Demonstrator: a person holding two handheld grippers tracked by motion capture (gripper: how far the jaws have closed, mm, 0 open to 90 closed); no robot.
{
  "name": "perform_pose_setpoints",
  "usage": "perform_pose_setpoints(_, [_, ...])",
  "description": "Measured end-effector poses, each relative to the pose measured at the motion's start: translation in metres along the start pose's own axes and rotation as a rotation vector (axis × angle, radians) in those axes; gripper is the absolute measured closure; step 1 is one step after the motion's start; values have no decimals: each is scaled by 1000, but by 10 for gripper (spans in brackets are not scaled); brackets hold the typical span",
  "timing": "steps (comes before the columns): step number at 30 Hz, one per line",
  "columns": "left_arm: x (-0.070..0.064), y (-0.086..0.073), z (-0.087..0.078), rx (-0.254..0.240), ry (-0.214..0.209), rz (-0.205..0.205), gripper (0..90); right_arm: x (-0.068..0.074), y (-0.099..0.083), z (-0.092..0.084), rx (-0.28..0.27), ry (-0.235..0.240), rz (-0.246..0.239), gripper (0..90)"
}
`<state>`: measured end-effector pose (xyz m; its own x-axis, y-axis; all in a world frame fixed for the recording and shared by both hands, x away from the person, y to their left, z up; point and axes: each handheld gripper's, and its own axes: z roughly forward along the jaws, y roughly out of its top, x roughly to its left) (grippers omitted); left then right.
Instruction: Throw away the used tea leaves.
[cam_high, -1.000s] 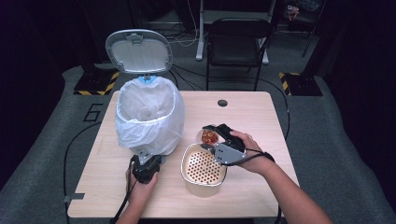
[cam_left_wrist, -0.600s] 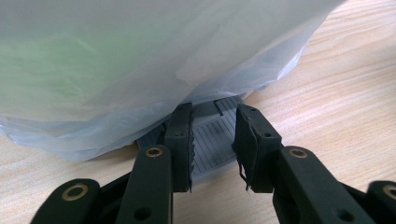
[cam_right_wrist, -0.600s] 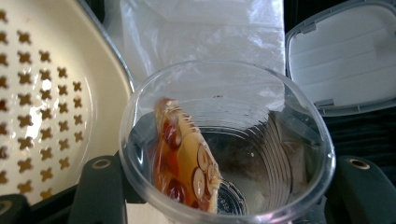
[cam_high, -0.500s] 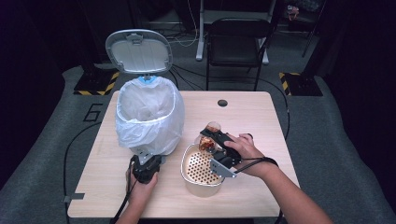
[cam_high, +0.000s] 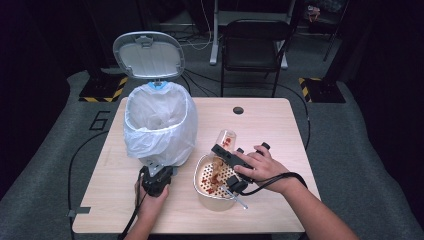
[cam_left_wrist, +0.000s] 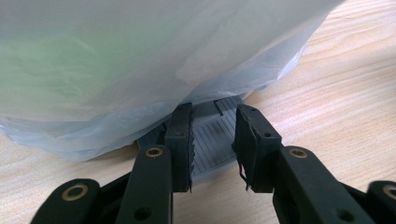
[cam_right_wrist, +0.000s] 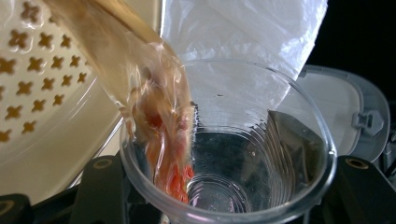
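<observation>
Meanwhile, at centre frame, the right claw (cam_high: 226, 150) grips a thin, crushable plastic cup (cam_high: 226, 139) by its wall, tipping it over the strainer (cam_high: 202, 167); the left claw (cam_left_wrist: 212, 144) clamps the bin's pedal (cam_left_wrist: 212, 135).

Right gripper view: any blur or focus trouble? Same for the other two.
Right gripper view: pouring liquid streaks with motion blur and the clear cup rim looms soft. Left gripper view: bin bag is washed-out and soft, jaws sharp. High view: table evenly lit, surroundings fall to black.

Clear plastic cup (cam_high: 226, 139) tipped over the perforated cream strainer bowl (cam_high: 214, 177), reddish liquid pouring into that bowl.
</observation>
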<state>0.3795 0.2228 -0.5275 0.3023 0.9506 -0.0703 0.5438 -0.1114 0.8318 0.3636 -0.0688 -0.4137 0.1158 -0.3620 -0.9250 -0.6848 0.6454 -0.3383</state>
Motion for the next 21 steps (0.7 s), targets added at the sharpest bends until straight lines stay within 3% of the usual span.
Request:
perform_pose_setpoints(3, [1, 0, 0, -1, -7, 9, 674, 1, 2, 0, -1, -10, -84, 385])
perform_pose_setpoints(5, [0, 0, 1, -11, -2, 7, 675, 7, 3, -1, 25, 9, -73, 385])
perform_pose_setpoints(7, [0, 0, 0, -9, -3, 8, 674, 7, 2, 0, 26, 25, -125, 385])
perform_pose_setpoints(8, [0, 0, 0, -8, -3, 9, 674, 10, 2, -1, 44, 5, -100, 384])
perform_pose_setpoints(15, [0, 0, 1, -13, 1, 10, 674, 15, 1, -1, 62, 20, -133, 384])
perform_pose_setpoints(18, [0, 0, 1, -8, 4, 6, 675, 16, 0, 0, 57, 22, -138, 383])
perform_pose_setpoints(19, [0, 0, 0, -2, -2, 4, 675, 17, 0, 2, 39, 7, -116, 383])
perform_pose_setpoints(21, [0, 0, 1, -8, 4, 0, 675, 13, 1, -1, 64, 7, -186, 383])
